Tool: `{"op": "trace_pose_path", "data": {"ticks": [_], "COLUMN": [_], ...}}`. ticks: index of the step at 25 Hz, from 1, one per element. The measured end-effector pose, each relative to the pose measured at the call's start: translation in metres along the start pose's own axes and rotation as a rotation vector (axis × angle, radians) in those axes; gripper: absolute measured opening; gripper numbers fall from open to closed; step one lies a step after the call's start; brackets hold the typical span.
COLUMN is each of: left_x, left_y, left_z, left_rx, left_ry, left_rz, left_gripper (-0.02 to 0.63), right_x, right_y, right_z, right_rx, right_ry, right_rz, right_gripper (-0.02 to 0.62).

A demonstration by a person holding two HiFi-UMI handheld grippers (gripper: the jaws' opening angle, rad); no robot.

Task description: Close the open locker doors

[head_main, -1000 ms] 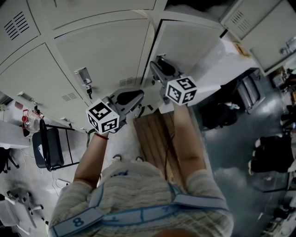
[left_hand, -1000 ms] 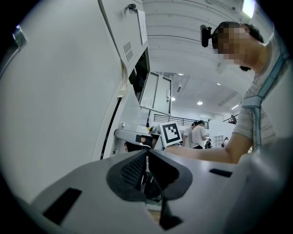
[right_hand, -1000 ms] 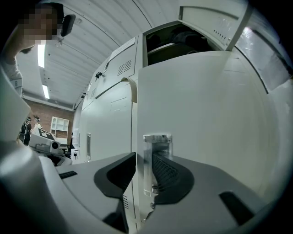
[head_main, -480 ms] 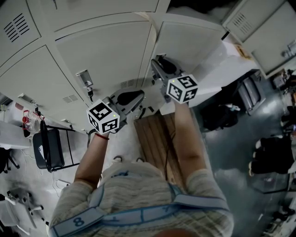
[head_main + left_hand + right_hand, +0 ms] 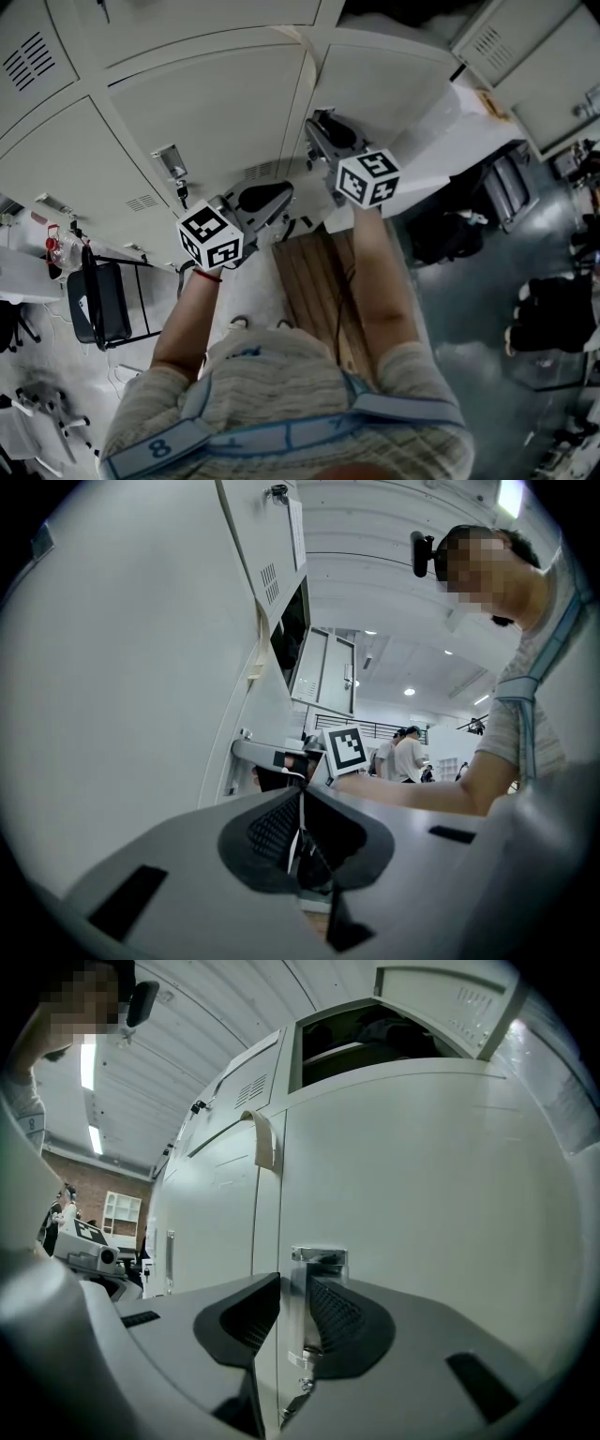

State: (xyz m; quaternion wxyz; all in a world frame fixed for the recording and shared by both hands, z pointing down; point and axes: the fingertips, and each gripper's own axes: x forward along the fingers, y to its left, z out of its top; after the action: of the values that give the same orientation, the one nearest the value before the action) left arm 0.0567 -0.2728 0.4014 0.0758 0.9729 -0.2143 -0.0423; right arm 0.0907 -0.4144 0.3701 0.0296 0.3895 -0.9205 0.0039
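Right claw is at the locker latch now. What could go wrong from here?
The right claw has just been closing with the chrome latch between its jaws, apparently not yet pinched; pushing now may let it slip off. The upper locker door hangs open above, so reaching up could knock it.

Lower end of door handle (image 5: 319, 1258) hidden behind right claw (image 5: 286, 1335).

Two grippers show, the left gripper (image 5: 284, 195) and the right gripper (image 5: 315, 124), plus one black chair (image 5: 98, 300).
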Motion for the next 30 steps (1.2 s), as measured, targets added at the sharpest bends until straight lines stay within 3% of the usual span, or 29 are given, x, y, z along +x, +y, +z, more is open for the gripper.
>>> {"op": "trace_pose_path", "data": {"ticks": [6,12,19,30], "left_x": [0.002,0.006,0.004,-0.001], "left_y": [0.001,-0.001,-0.003,-0.003], "left_z": [0.001,-0.005,0.004,0.014], "left_rx": [0.009,0.073,-0.019,-0.062], "left_ry": [0.001,0.057,-0.014,-0.058], "left_rz": [0.002,0.013,-0.020,-0.021], "left_gripper": [0.005,0.005,0.005,0.005], "right_x": [0.000,0.000,-0.001,-0.001], "right_y": [0.000,0.000,0.000,0.000], "right_z": [0.000,0.000,0.000,0.000], "right_rx": [-0.005,-0.005,-0.003,0.012], "right_ry": [0.004,0.003,0.005,0.010], "right_rz": [0.003,0.002,0.000,-0.010], "right_gripper": [0.105,0.105,0.104,0.106]}}
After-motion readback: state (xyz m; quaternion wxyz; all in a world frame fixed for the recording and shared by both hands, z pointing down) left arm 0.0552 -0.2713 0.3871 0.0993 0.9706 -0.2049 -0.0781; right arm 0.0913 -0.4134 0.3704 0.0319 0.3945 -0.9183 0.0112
